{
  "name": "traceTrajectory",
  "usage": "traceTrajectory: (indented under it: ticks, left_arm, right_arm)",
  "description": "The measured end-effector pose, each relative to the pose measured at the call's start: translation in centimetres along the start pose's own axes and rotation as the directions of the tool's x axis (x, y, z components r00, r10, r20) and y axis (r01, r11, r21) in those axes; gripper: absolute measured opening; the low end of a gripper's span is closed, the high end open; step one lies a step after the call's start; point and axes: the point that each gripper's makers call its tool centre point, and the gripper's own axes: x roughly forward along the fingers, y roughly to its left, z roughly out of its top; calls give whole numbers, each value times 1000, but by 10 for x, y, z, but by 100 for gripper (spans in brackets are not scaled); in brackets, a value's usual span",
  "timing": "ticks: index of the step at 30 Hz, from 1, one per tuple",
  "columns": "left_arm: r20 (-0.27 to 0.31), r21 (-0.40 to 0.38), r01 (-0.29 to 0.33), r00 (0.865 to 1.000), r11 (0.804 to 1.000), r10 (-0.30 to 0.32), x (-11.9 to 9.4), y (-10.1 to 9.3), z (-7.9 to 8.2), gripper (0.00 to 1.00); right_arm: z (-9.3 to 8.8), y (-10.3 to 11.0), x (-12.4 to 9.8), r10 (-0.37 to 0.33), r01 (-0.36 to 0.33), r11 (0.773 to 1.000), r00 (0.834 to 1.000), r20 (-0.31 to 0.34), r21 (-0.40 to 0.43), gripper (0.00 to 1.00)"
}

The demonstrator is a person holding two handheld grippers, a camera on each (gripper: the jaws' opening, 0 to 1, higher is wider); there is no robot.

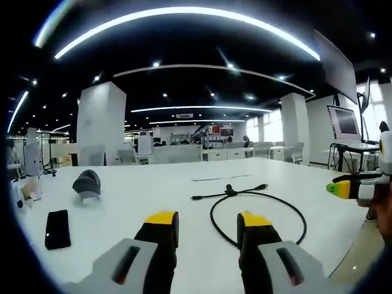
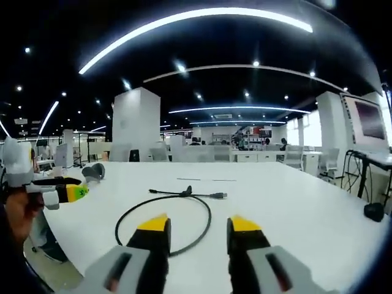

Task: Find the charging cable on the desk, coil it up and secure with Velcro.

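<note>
both tongs (image 1: 201, 222) (image 2: 199, 225) gape empty; cable (image 1: 257, 205) on the desk (image 1: 153, 190) looks light, floppy; grip near its plugs.

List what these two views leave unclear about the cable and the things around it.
- Charging cable: left gripper view, near arc of the loop hidden behind the left gripper.
- Velcro strap: right gripper view, too small to tell fastened or loose.
- Dark flat object and grey object: left gripper view, too blurred to identify.
- Right gripper: left gripper view, cut off by the right edge.
</note>
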Motion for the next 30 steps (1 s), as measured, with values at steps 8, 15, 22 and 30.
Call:
traceTrajectory:
  ticks: [8,15,22,30]
  left_arm:
    - [-10,1,29,1000,1000,-29,1,-11,-2,38]
    - [17,9,42,999,999,-42,-1,-15,1,37]
    - [7,-6,19,1000,1000,-19,-4,-5,-6,37]
    - [10,-6,30,999,1000,-30,-5,-7,-5,37]
  right_arm:
    - [-8,17,1,35,-35,999,999,-13,-13,38]
    - [-10,18,-1,23,-23,1000,1000,-8,-13,40]
    - [-11,10,-8,-15,15,999,1000,1,-28,40]
    - [-15,4,-10,-33,33,999,999,12,-24,42]
